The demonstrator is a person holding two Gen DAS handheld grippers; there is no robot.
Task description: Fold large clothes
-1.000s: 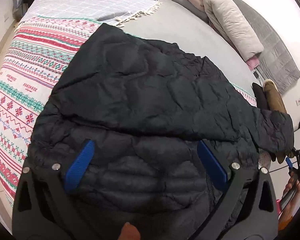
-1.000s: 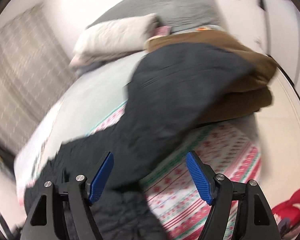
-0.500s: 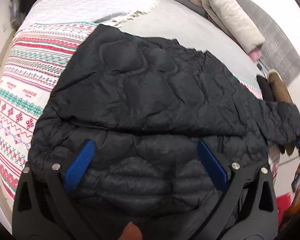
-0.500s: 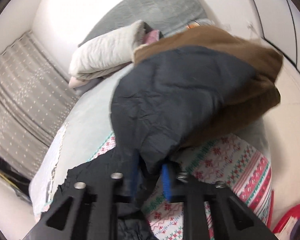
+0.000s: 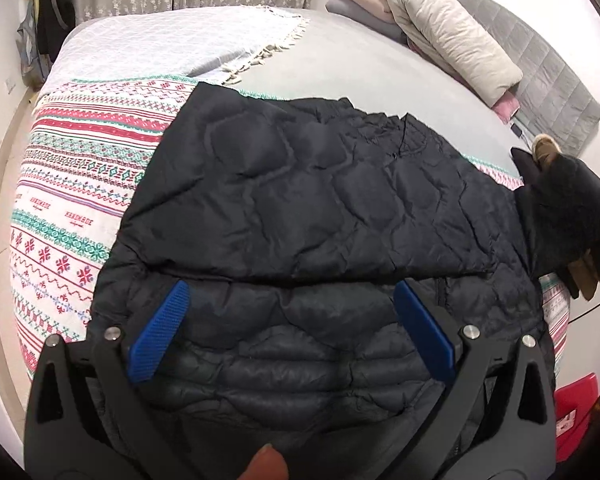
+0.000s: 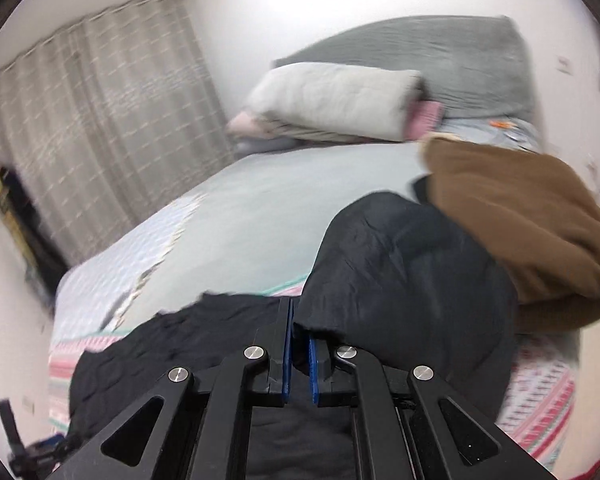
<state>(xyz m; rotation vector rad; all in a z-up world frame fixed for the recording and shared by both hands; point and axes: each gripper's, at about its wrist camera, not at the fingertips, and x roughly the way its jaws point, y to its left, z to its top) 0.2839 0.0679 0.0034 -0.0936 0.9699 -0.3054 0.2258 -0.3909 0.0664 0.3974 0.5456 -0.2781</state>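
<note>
A black quilted jacket [image 5: 320,208] lies spread across the bed, one half folded over the other. My left gripper [image 5: 292,292] hovers open over the jacket's near part, blue pads [image 5: 160,336] wide apart and nothing pinched. A fingertip shows at the bottom edge. My right gripper [image 6: 299,336] is shut on the edge of the jacket's sleeve [image 6: 400,272], which bunches up above the jaws. In the left wrist view that sleeve [image 5: 560,208] stands raised at the far right. A folded brown garment [image 6: 520,216] sits just behind the sleeve.
The bed carries a red-and-green patterned blanket [image 5: 72,200], a pale checked throw [image 5: 160,48] and a grey sheet [image 5: 360,64]. Pillows [image 5: 448,28] lean on a grey padded headboard [image 5: 548,80]. Curtains [image 6: 100,128] hang beyond. A red object [image 5: 576,400] is on the floor at right.
My right gripper went from open to shut on the sleeve edge, then lifted and swung it over the bed. The left gripper stayed open over the jacket, barely shifting.
</note>
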